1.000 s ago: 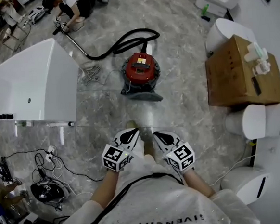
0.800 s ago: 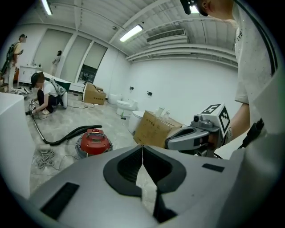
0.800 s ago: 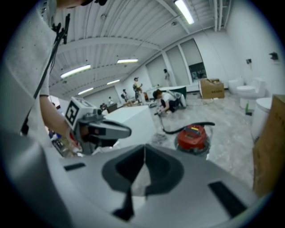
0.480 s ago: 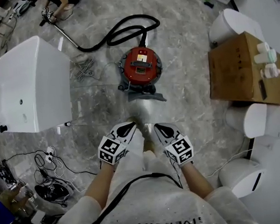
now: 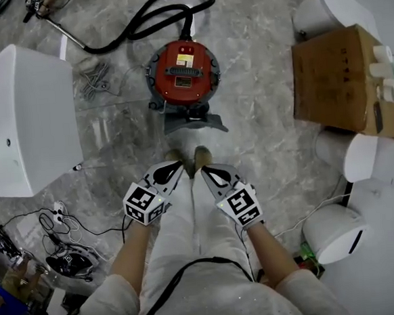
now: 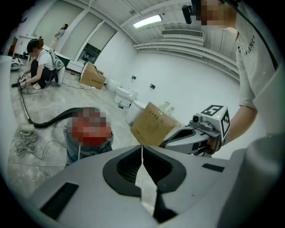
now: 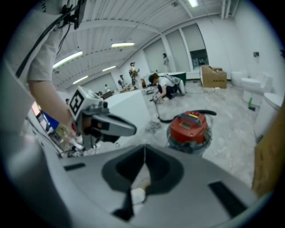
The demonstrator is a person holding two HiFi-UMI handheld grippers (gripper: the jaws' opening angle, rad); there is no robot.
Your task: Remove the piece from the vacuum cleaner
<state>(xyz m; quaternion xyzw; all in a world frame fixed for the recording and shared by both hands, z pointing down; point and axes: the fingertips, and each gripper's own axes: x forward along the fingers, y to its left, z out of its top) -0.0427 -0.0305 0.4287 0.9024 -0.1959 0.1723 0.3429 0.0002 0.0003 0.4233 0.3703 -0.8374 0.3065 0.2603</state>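
Observation:
A red-topped canister vacuum cleaner (image 5: pixel 182 76) stands on the marble floor ahead of me, its black hose (image 5: pixel 152 17) looping away to the far left. It also shows in the right gripper view as the vacuum cleaner (image 7: pixel 190 129), and in the left gripper view as the vacuum cleaner (image 6: pixel 87 138) under a mosaic patch. My left gripper (image 5: pixel 174 169) and right gripper (image 5: pixel 208 172) hang side by side above my feet, short of the machine, both shut and empty. Each gripper view shows its jaws meeting in a thin line.
A large white box-like fixture (image 5: pixel 24 119) stands at the left. A cardboard box (image 5: pixel 344 81) with bottles sits at the right among white toilets (image 5: pixel 331 7). Cables and a black device (image 5: pixel 68 260) lie at lower left. A person crouches far back (image 6: pixel 42 64).
The vacuum cleaner has come closer and more central in the head view. Both grippers have sunk lower and moved forward together, still shut.

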